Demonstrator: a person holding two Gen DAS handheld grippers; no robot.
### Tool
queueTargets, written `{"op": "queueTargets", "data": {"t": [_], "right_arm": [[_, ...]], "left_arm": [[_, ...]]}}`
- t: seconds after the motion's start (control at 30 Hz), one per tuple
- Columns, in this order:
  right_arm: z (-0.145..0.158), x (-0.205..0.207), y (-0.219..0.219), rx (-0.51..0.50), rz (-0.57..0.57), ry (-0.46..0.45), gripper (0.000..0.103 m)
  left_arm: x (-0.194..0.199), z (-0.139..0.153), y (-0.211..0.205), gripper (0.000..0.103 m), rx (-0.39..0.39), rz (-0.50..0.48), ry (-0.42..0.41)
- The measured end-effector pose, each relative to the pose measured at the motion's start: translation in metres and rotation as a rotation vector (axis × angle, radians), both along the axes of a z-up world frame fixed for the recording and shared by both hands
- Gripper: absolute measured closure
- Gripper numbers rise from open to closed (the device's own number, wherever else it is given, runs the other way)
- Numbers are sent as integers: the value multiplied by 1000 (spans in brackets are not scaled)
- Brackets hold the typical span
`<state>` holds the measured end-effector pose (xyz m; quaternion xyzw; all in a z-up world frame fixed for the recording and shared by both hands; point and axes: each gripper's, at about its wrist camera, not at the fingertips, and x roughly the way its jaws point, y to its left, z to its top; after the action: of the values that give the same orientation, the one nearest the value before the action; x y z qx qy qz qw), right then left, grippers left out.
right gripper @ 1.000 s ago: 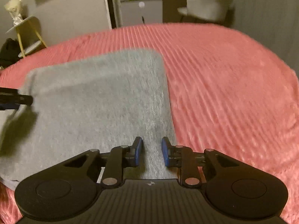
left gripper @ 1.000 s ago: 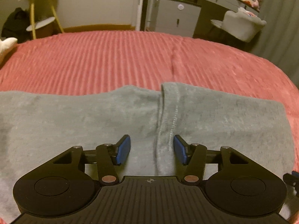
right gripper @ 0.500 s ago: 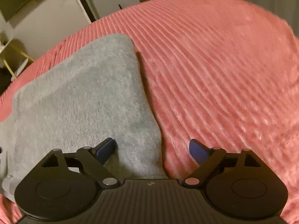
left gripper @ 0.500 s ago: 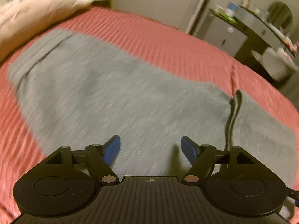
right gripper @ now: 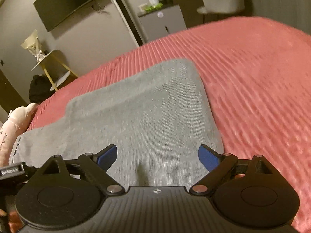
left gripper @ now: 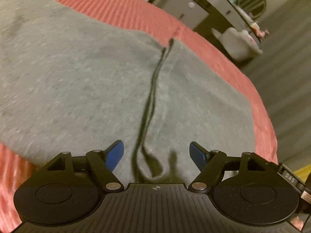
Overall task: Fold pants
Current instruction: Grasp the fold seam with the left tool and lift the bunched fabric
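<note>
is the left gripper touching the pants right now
Cannot tell. In the left wrist view the left gripper has open jaws over the grey pants, with cloth in view between them, but the forward-looking angle shows neither contact nor a gap.

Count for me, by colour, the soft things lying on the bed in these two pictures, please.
Grey: 1, the pants
Pink: 1, the plush toy
Red: 1, the bed cover itself, under both
Total: 3

Grey pants point(left gripper: 81, 73); pink-red ribbed bedspread point(right gripper: 252, 73); blue gripper pads point(right gripper: 107, 156); pale pink plush point(right gripper: 11, 126).
</note>
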<state>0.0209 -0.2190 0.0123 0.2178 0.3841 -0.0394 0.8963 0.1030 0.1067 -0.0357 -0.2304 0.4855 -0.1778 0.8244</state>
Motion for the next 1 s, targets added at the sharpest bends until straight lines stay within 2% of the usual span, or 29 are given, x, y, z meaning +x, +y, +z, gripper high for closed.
{"op": "queueTargets", "data": {"t": [0.03, 0.1, 0.17, 0.27, 0.33, 0.4, 0.47, 0.53, 0.6, 0.63, 0.67, 0.73, 0.77, 0.8, 0.9, 1.0], "right_arm": [[-2, 1, 0, 2, -6, 14, 12], [-3, 3, 2, -6, -5, 36, 12], [-3, 4, 6, -32, 2, 54, 12], [-4, 2, 10, -66, 14, 63, 14], [-2, 4, 13, -71, 14, 59, 22], [-2, 0, 6, -51, 6, 50, 36], [-4, -1, 2, -19, -14, 47, 39], [-4, -4, -2, 9, -24, 46, 41], [-5, -4, -3, 18, -21, 49, 41], [-6, -3, -2, 11, -17, 53, 41], [-6, -2, -1, 1, -13, 61, 40], [-7, 0, 2, -17, -3, 75, 37], [-6, 2, 3, -21, 6, 78, 34], [-6, 2, 4, -22, 10, 78, 32], [-6, 1, 2, -6, 12, 69, 30], [-8, -2, -6, 41, 2, 57, 29]], "left_arm": [[5, -3, 0, 25, -27, 3, 16], [7, -8, 5, 46, -105, 38, 63], [10, -14, 6, 49, -158, 59, 98], [9, -22, 1, 84, -106, 42, 114], [5, -20, 7, 88, -122, 42, 91], [-7, -6, 12, 90, -121, 47, 1], [-19, 9, 10, 90, -66, 50, -110], [-26, 15, 5, 90, 6, 43, -168], [-21, 8, 1, 86, 69, 29, -119], [-15, -1, 1, 79, 108, 38, -50], [-10, -10, 5, 74, 104, 59, 7], [-8, -10, 23, 68, -17, 127, 48], [-9, -6, 37, 50, -65, 195, 55], [-11, -1, 50, 40, -91, 269, 33], [-20, 18, 97, 23, -110, 469, -59], [-23, 25, 145, 22, -120, 616, -100]]}}
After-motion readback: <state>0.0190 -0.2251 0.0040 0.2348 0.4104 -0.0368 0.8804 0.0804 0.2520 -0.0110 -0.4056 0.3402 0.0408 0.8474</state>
